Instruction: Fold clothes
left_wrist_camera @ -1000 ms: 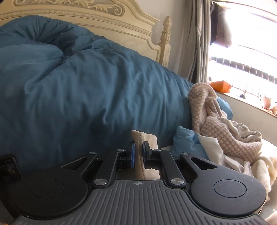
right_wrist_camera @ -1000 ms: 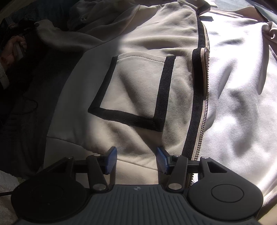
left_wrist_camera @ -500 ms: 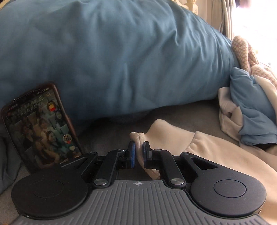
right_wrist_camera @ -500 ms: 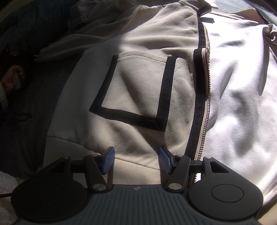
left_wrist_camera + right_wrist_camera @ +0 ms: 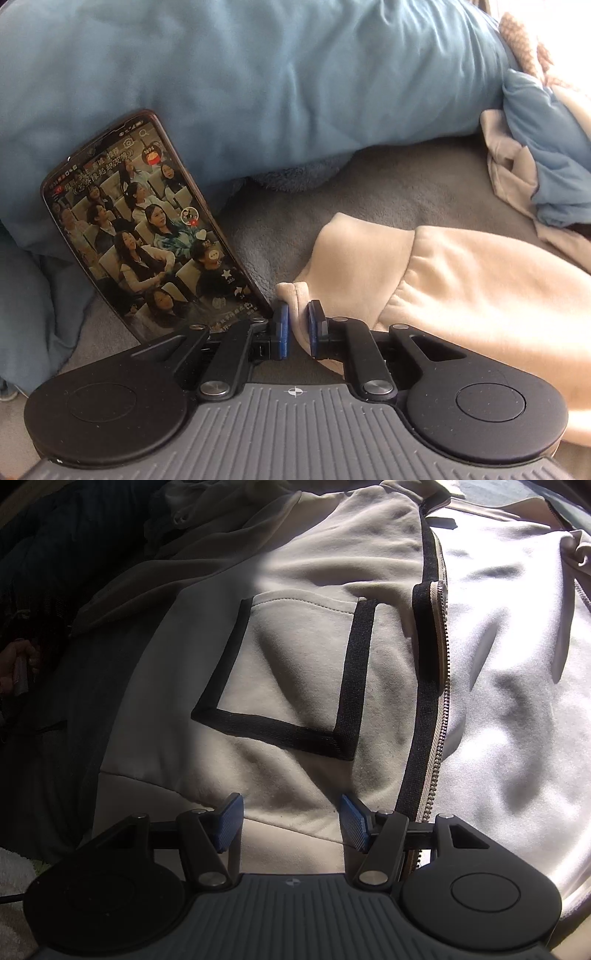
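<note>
A cream zip-up jacket (image 5: pixel 295 576) lies spread on the bed, with a black-trimmed pocket (image 5: pixel 291 672) and a black-edged zipper (image 5: pixel 432 738) down its front. Its sleeve (image 5: pixel 480 280) stretches over the grey sheet in the left wrist view. My left gripper (image 5: pixel 297 325) is shut on the sleeve's cuff (image 5: pixel 291 291), low over the bed. My right gripper (image 5: pixel 291 821) hovers open over the jacket's hem band, below the pocket, with nothing between its fingers.
A phone (image 5: pixel 147 229) with a lit screen leans on the blue duvet (image 5: pixel 258 81), just left of the cuff. Blue and cream clothes (image 5: pixel 539 158) are heaped at the right. A hand (image 5: pixel 18 664) shows in shadow at the left edge.
The left gripper has come down with the cuff from the level of the duvet and headboard to the grey sheet beside the phone. The right gripper has stayed open and hardly moved.
</note>
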The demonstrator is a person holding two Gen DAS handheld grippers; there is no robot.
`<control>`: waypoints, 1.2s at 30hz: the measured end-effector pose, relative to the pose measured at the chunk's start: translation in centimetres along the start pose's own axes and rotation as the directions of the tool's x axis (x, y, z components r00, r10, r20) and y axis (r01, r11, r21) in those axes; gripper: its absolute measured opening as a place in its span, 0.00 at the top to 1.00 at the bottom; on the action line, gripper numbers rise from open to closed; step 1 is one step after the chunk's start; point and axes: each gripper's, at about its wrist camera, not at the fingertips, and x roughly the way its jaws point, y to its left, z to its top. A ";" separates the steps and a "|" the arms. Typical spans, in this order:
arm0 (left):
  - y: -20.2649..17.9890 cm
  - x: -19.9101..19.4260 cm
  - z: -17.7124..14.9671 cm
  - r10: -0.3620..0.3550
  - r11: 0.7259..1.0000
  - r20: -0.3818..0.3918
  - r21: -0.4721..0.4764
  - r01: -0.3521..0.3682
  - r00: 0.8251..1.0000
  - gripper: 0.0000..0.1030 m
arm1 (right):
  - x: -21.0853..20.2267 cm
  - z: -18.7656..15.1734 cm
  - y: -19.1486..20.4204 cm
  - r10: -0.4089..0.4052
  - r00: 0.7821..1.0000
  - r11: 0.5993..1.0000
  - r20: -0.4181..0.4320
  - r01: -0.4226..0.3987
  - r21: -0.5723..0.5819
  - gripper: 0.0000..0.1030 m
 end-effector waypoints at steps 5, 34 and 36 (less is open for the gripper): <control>0.6 -1.5 0.2 0.007 0.999 0.068 -0.048 -0.003 0.998 0.58 | 0.0 0.0 0.0 0.000 1.000 1.000 0.003 0.000 0.001 0.40; -11.8 -7.2 -4.3 -0.356 0.933 0.262 0.156 0.325 0.897 0.37 | -5.8 6.8 2.0 0.027 0.998 0.994 -0.062 -0.034 -0.108 0.39; -11.5 -6.5 -4.8 -0.350 0.934 0.247 0.159 0.319 0.903 0.37 | -6.4 8.8 3.0 0.051 0.997 0.987 -0.053 -0.058 -0.151 0.39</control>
